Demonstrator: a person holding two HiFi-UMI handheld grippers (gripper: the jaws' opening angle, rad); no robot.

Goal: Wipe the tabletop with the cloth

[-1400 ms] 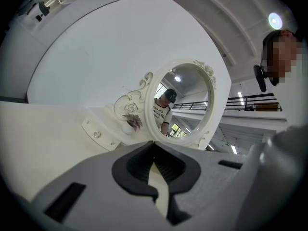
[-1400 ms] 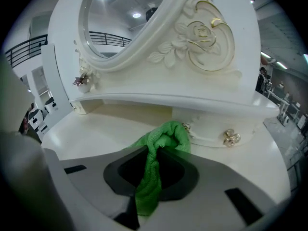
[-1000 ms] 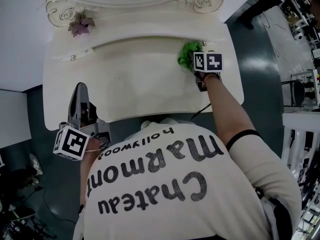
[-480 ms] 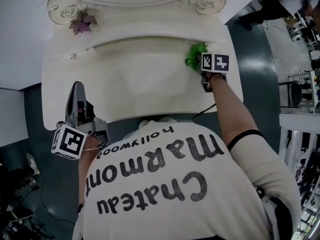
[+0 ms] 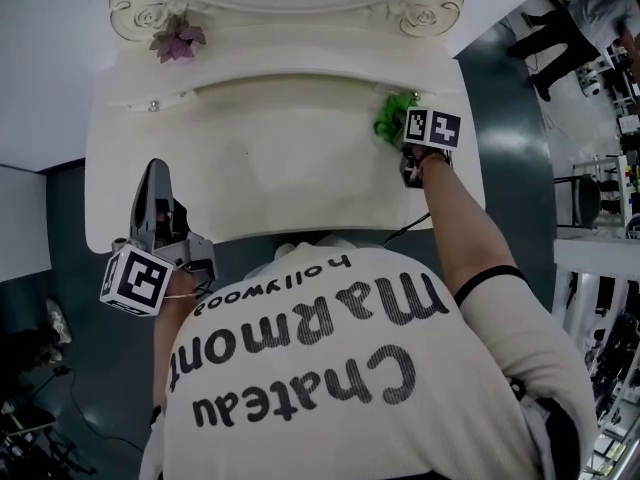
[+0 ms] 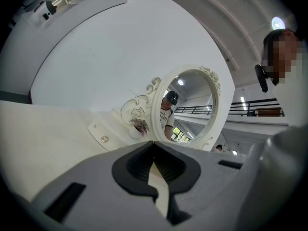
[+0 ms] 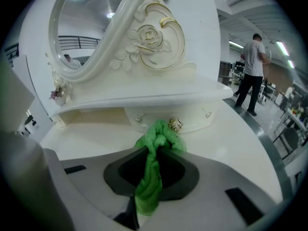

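Note:
A green cloth (image 5: 393, 116) (image 7: 153, 171) is bunched at the back right of the cream tabletop (image 5: 280, 158), close to the small drawer with a gold knob (image 7: 174, 124). My right gripper (image 5: 400, 138) (image 7: 149, 196) is shut on the cloth, which hangs pinched between the jaws and spills out in front. My left gripper (image 5: 152, 190) (image 6: 155, 186) hovers at the table's front left edge, jaws together with nothing between them.
An ornate oval mirror (image 6: 188, 105) (image 7: 86, 28) rises behind the tabletop, with a raised shelf (image 7: 144, 100) under it. A small purple flower ornament (image 5: 176, 42) sits at the back left. A person (image 7: 252, 73) stands on the dark floor beyond the table's right side.
The right gripper with the green cloth has shifted slightly rightward and toward the back along the tabletop. The left gripper has stayed at the front left edge.

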